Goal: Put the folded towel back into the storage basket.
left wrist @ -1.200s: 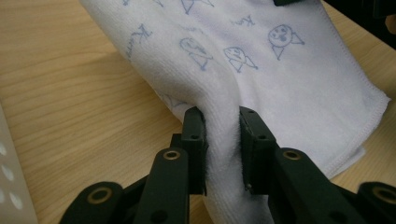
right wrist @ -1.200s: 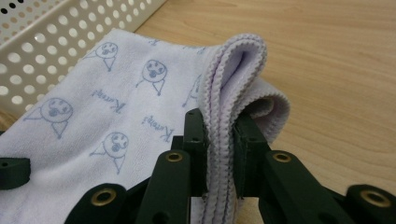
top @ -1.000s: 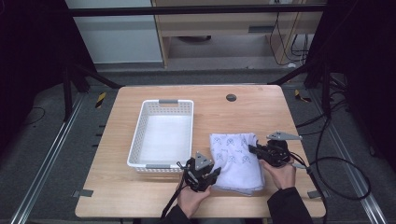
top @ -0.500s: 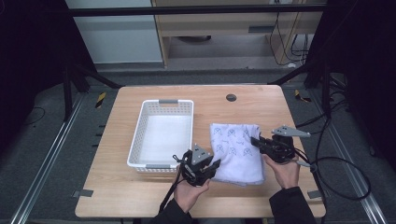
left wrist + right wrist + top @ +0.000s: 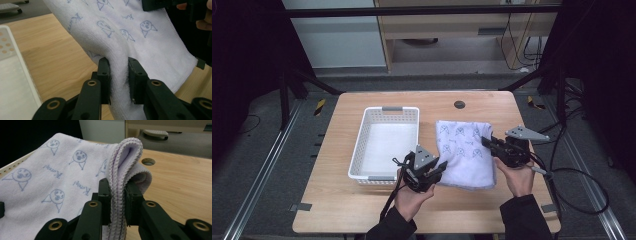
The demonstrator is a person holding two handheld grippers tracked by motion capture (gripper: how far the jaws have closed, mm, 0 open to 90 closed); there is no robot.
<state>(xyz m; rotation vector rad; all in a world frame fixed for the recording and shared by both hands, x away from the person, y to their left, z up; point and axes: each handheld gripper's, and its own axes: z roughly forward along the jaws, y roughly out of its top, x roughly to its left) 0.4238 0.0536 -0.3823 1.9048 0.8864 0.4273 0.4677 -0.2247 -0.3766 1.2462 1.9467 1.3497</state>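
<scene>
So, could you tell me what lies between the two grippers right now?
In the high view, the white printed towel spans the stretch between the left gripper and the right gripper; each is clamped on one of its edges.

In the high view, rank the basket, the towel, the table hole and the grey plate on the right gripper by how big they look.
1. White basket, largest.
2. Towel, somewhat smaller; both grippers hold part of it raised, so its full spread is unsure.
3. Grey plate on the right gripper.
4. Table hole, smallest.
</scene>
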